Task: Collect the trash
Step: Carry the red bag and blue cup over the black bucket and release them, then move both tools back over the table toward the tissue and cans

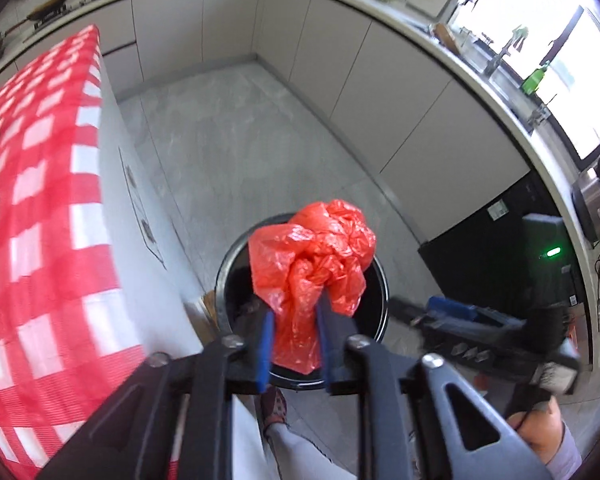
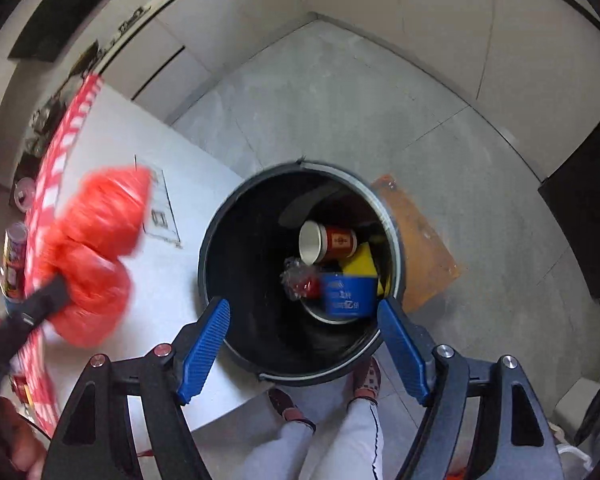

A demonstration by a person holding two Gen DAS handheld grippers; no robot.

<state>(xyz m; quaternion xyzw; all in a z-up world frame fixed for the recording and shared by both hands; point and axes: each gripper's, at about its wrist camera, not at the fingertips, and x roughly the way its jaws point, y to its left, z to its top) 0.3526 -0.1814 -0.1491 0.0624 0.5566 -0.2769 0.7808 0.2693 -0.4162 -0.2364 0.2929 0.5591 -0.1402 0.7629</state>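
Observation:
A crumpled red plastic bag (image 1: pixel 320 248) sits between the blue pads of my left gripper (image 1: pixel 296 308), which is shut on it just over the black round trash bin (image 1: pixel 222 280). In the right wrist view the same bag (image 2: pixel 96 248) shows blurred at the left, beside the bin's rim (image 2: pixel 204 264). My right gripper (image 2: pixel 302 304) hangs open straight above the bin's mouth with nothing between its fingers. Inside the bin lie a red paper cup (image 2: pixel 332 242), a blue paper bowl (image 2: pixel 348 296), a yellow piece (image 2: pixel 362 262) and a crumpled clear wrapper (image 2: pixel 298 280).
A table with a red-and-white checked cloth (image 1: pixel 40 200) stands close at the left, its white side panel (image 2: pixel 172 280) against the bin. A brown board (image 2: pixel 420 248) lies on the floor behind the bin. The person's feet (image 2: pixel 366 380) stand by it. Cabinets line the far walls.

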